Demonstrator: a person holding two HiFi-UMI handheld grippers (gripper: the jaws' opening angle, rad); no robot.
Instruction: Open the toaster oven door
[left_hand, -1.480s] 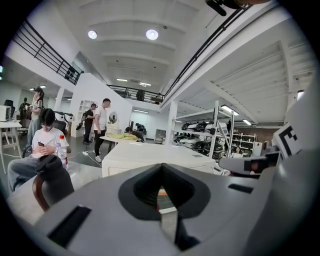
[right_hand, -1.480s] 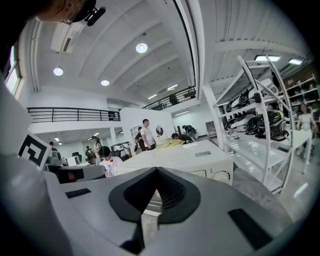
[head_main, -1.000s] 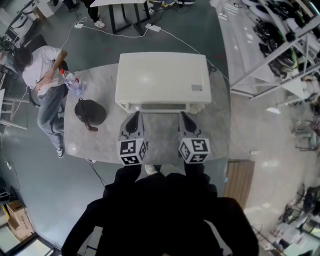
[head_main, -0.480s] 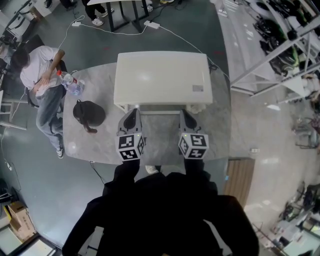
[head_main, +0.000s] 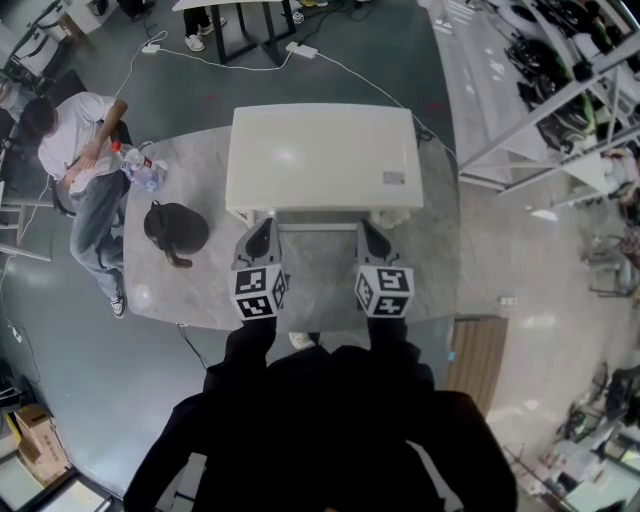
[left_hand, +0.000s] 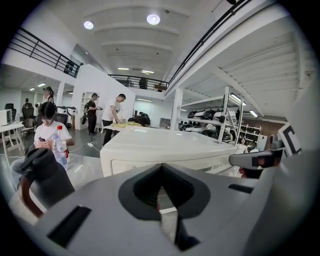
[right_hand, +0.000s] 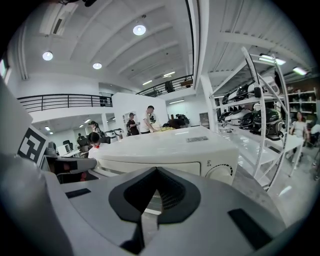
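Note:
A white toaster oven (head_main: 320, 155) stands on the grey table (head_main: 320, 280), with its door side (head_main: 318, 217) facing me and shut. My left gripper (head_main: 262, 232) points at the left end of that front, its tip just short of it or touching; I cannot tell which. Level with it, my right gripper (head_main: 372, 232) points at the right end. Both are shut with nothing between their jaws. The left gripper view has the oven (left_hand: 165, 147) close ahead of the gripper (left_hand: 161, 169). The right gripper view shows the oven (right_hand: 165, 147), its dial (right_hand: 227, 175) and the gripper (right_hand: 156, 171).
A black jug (head_main: 177, 228) and a water bottle (head_main: 140, 165) stand on the table's left part. A person (head_main: 75, 140) stands beside the table's left edge. Metal shelving (head_main: 560, 90) runs along the right. A cable (head_main: 330, 65) lies on the floor behind.
Both grippers have moved forward, side by side, from mid-table up to the oven's front. The oven door has stayed shut.

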